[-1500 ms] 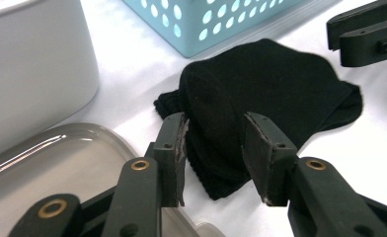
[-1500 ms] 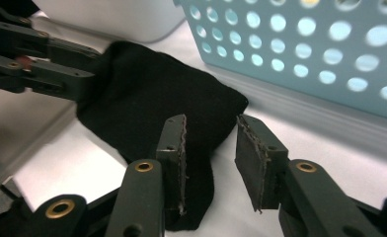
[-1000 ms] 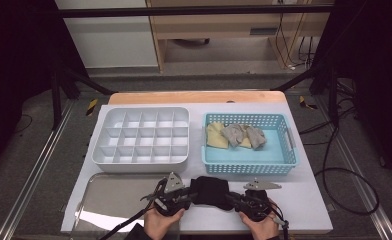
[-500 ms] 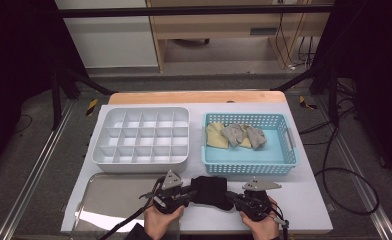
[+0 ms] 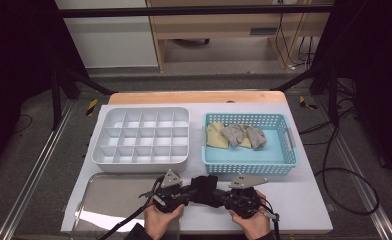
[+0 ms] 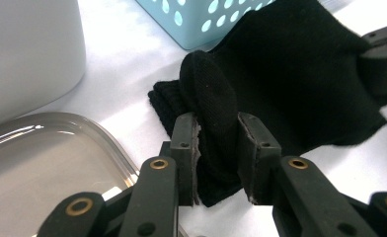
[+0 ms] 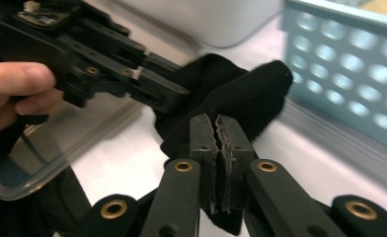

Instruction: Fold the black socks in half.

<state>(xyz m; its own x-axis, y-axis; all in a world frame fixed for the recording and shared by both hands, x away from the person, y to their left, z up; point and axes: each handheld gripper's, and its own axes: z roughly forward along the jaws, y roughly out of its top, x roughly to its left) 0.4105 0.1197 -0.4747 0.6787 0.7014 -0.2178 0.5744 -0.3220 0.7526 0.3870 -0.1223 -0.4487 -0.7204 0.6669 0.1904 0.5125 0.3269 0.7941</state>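
a thick fold of the black knitted fabric sock [image 6: 280, 84] is clamped between the jaws of the left gripper [image 6: 216, 148], and those jaws have just been closing further on it. in the left gripper view, a rounded, bulging end of the fabric is seen standing up between the two pads, with a ribbed cuff edge lying flat on the table just behind it. the jaws of the right gripper [image 7: 216, 148] are pressed almost together, and a thin edge of the same sock is pinched between their pads. in the right gripper view, the sock [image 7: 231, 94] is seen stretched from those jaws towards the left gripper, which is held by a hand [image 7: 14, 94].

no brand, label or writing can be read on the sock or on either gripper.

the sock is plain black, soft and matt, with a fine knit texture and a ribbed band at one end. in the high view, it [image 5: 204, 185] is held between the two grippers at the near edge of the white table [image 5: 304, 200]. just beyond it stands the light blue perforated plastic basket [image 5: 289, 150], in which yellow and grey cloths [image 5: 236, 135] are lying. the white plastic compartment tray [image 5: 141, 137] is set beside the basket, and a shiny metal tray [image 5: 109, 200] lies near the left gripper.
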